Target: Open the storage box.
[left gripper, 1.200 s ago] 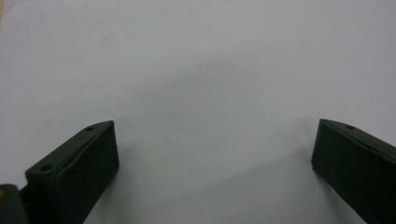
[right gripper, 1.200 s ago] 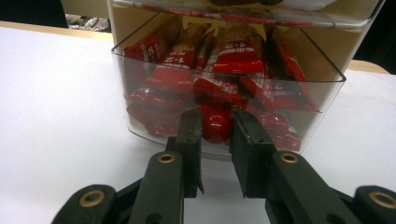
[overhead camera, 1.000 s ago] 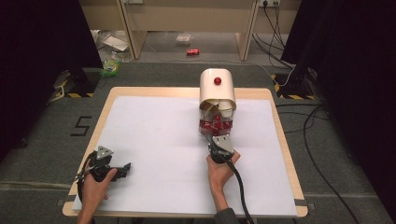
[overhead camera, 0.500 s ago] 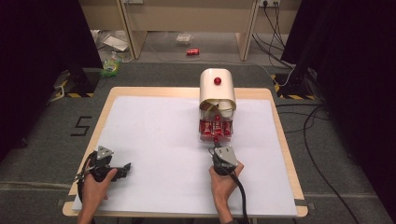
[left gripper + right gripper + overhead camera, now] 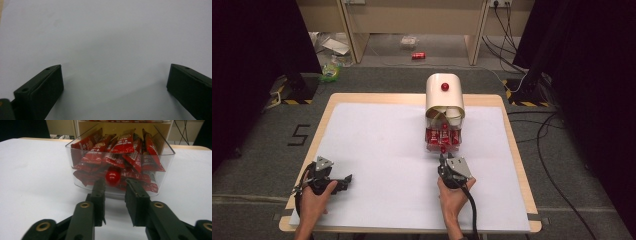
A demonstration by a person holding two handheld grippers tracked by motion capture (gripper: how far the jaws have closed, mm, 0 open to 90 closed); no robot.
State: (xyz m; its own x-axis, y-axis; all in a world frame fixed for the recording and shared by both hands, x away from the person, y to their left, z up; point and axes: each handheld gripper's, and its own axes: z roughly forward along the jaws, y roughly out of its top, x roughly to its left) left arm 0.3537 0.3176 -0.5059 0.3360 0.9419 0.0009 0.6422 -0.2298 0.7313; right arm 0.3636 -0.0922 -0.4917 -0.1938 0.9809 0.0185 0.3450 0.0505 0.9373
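On table, far-right of middle: cream dispenser box (image 5: pixel 444 90) with a red knob (image 5: pixel 445 87) on top, standing upright near the table's (image 5: pixel 362 150) far edge.
Drawer: clear drawer (image 5: pixel 160 157) pulled out of the box toward the person, long axis running from box toward the right claw; packed with red sachets (image 5: pixel 117 147) standing and leaning in it.
Drawer handle: small red ball handle (image 5: pixel 113 176) on the drawer's near wall, centred, facing the right claw.
Key relation: handle lies straight ahead of the right claw (image 5: pixel 114 195), on its midline, just past the fingertips, apart from both.
Right claw: jaws a little apart, having just been opening, nothing between them; handle sits ahead in line with the gap, no pad pressing on it.
Right claw in high view: right claw (image 5: pixel 443 160) just short of the drawer's near end, pointing at it.
Left claw: left claw (image 5: pixel 346 179) at the near-left of the table, well apart from the drawer; jaws wide apart over bare white table (image 5: pixel 107 37), holding nothing.
Nearer hand: right, clearly.
Judgement: drawer looks fully drawn; likely next is reaching over the near wall for a sachet, which needs the claw lifted above the rim.
Risk: a low approach would bump the handle and shove the drawer back.
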